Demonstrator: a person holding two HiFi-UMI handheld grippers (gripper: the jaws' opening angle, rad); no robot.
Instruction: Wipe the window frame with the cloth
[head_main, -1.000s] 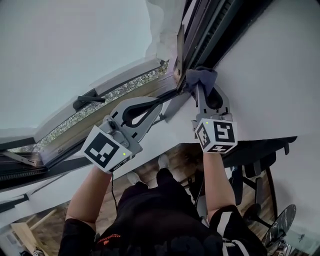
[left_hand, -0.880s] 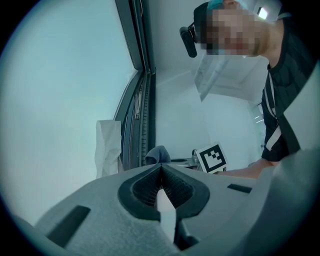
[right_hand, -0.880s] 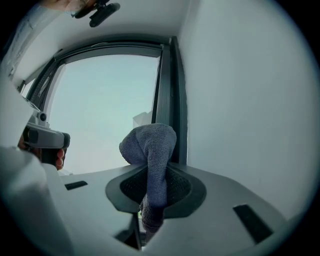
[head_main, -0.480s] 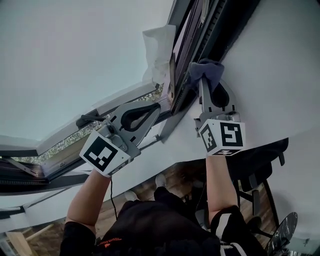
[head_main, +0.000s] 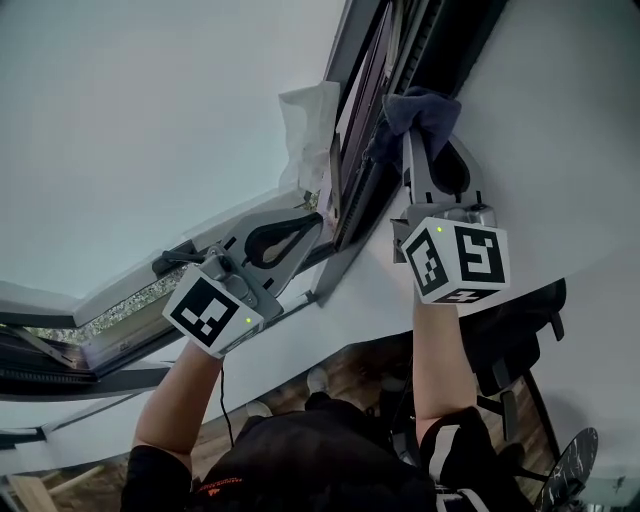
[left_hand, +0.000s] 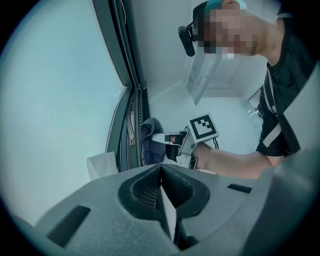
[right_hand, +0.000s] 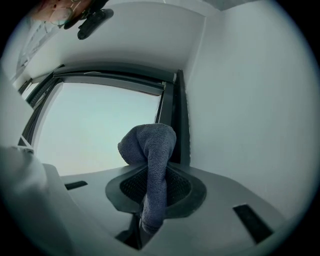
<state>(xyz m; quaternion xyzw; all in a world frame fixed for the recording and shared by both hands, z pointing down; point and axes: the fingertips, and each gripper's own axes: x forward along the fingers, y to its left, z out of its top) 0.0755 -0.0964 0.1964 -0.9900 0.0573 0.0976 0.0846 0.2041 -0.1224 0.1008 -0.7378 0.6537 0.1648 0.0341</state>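
Now the right tongs pinch the cloth at the frame; best to press it firmly along the frame's length. Meanwhile the left tongs are pressed together, empty.

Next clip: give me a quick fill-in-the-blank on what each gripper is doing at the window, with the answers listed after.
1. The right gripper is ____ on the cloth.
2. The left gripper, jaws together, holds ____.
3. The thing pressed against the window frame is the ____.
Missing words: shut; nothing; cloth.
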